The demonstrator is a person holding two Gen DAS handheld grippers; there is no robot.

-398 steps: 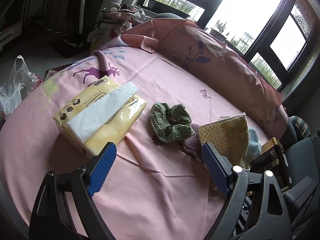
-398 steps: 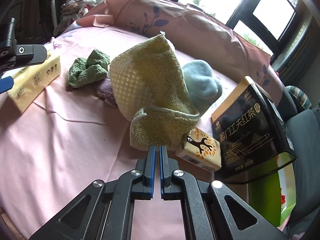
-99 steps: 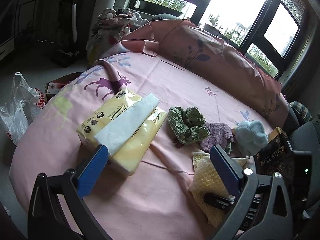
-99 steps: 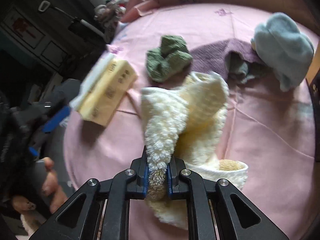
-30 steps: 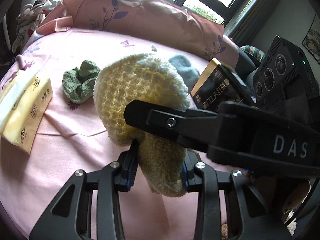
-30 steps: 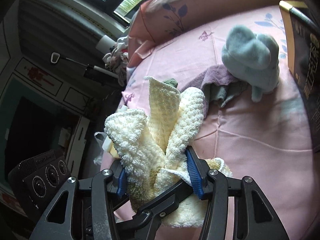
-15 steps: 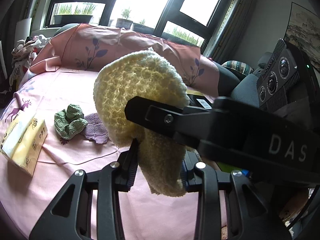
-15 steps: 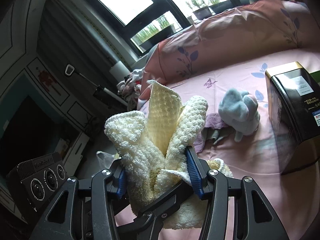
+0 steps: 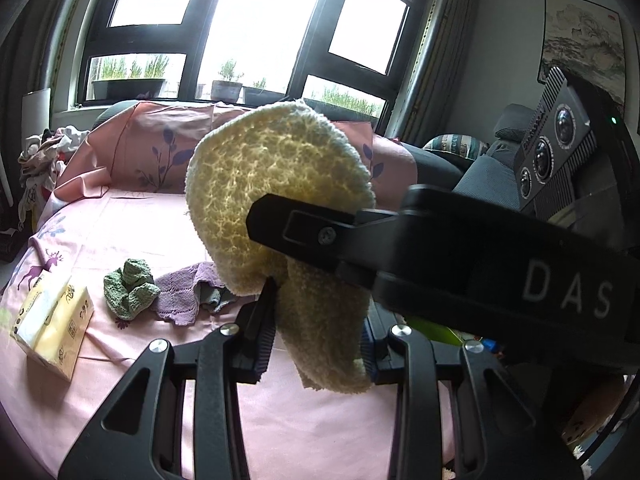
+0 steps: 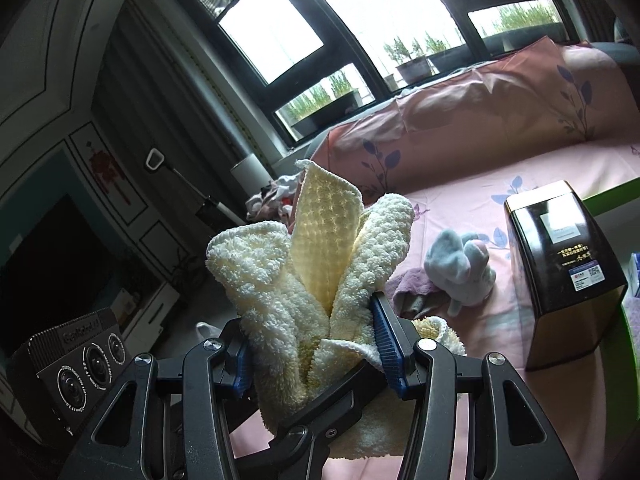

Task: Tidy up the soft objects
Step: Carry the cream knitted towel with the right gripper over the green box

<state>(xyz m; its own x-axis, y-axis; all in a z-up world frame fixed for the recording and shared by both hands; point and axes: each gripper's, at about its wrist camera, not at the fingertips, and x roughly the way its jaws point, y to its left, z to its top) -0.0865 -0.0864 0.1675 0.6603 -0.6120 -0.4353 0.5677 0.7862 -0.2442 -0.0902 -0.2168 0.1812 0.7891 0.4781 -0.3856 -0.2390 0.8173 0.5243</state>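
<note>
Both grippers are matte black, with cut-out triangular arms and silver screw heads. The right gripper (image 10: 316,344) has blue ribbed fingers (image 10: 387,346). White letters "DAS" mark its side in the left wrist view.

Both wrist views close behind the yellow towel (image 9: 280,184) (shared), facing windows

Yellow towel (image 10: 320,280) between right tongs (image 10: 316,344)

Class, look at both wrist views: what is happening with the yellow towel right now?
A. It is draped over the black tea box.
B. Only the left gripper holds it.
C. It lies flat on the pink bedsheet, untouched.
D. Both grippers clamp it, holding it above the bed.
D: the yellow towel is pinched in the left gripper and the right gripper, clear of the pink bedsheet.
</note>
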